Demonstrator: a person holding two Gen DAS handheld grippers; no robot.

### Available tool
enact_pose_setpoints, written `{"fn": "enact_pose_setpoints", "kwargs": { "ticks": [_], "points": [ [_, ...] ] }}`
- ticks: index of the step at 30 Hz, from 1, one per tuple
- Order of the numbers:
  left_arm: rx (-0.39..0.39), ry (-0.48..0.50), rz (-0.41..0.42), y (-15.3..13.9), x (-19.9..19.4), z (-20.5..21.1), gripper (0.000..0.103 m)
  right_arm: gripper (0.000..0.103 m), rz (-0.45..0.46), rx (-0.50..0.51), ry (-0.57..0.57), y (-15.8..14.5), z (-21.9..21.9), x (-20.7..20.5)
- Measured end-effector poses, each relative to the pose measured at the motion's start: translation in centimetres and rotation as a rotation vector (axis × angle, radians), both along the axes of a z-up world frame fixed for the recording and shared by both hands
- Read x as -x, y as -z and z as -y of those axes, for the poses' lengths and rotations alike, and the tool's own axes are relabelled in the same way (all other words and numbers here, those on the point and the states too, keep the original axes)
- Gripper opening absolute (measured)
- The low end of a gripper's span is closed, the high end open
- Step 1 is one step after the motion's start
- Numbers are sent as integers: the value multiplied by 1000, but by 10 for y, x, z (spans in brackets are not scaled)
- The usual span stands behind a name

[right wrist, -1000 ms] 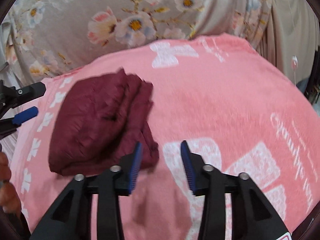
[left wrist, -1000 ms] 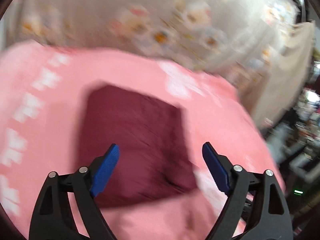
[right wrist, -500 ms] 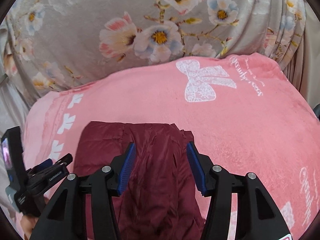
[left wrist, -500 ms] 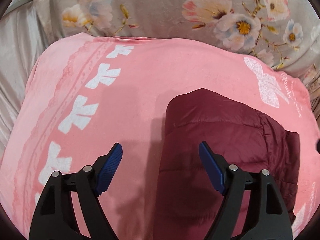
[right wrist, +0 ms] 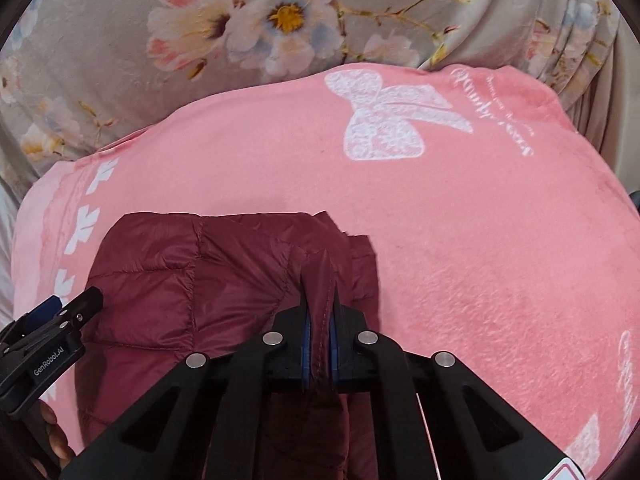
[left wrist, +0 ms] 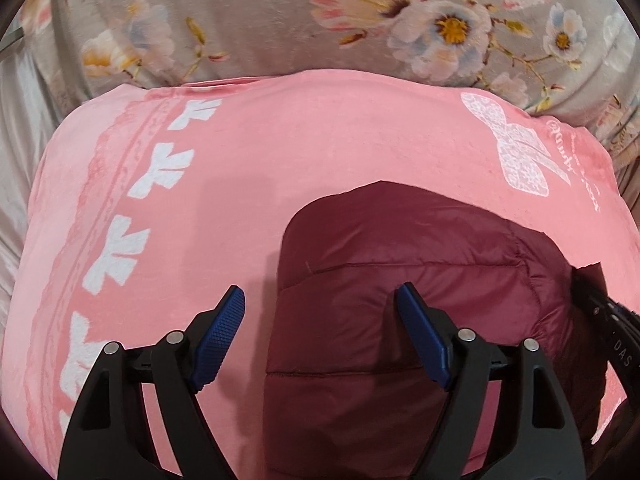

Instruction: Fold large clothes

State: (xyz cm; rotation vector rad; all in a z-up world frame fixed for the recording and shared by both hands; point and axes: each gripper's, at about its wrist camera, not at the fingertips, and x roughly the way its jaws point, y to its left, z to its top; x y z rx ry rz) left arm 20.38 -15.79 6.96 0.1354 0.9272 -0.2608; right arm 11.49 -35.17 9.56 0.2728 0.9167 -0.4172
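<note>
Since half a second ago the right gripper (right wrist: 319,334) has clamped onto the right-hand edge of the maroon puffer jacket (right wrist: 224,280); the left gripper (left wrist: 320,336) hangs released over its left edge. Folded bundle sits lower middle of frame on the pink blanket (right wrist: 480,220). Looks light, puffy, slippery, so grab seams.

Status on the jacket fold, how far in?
Done: the maroon puffer jacket already lies as a compact stacked bundle on the pink blanket. In hand: the right gripper is shut on a raised edge of it. Left: the left gripper is open above the jacket's edge, gripping nothing; that edge is not yet laid flat.
</note>
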Motion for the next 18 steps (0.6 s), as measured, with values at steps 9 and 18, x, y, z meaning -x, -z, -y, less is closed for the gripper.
{"fn": "enact_pose_setpoints", "kwargs": {
  "ticks": [9, 18],
  "points": [
    [-6, 14, -20, 27, -5, 21, 79, 8, -45, 2, 11, 39, 18, 2],
    [5, -4, -9, 48, -8, 25, 91, 19, -4, -24, 29, 62, 25, 10]
  ]
}}
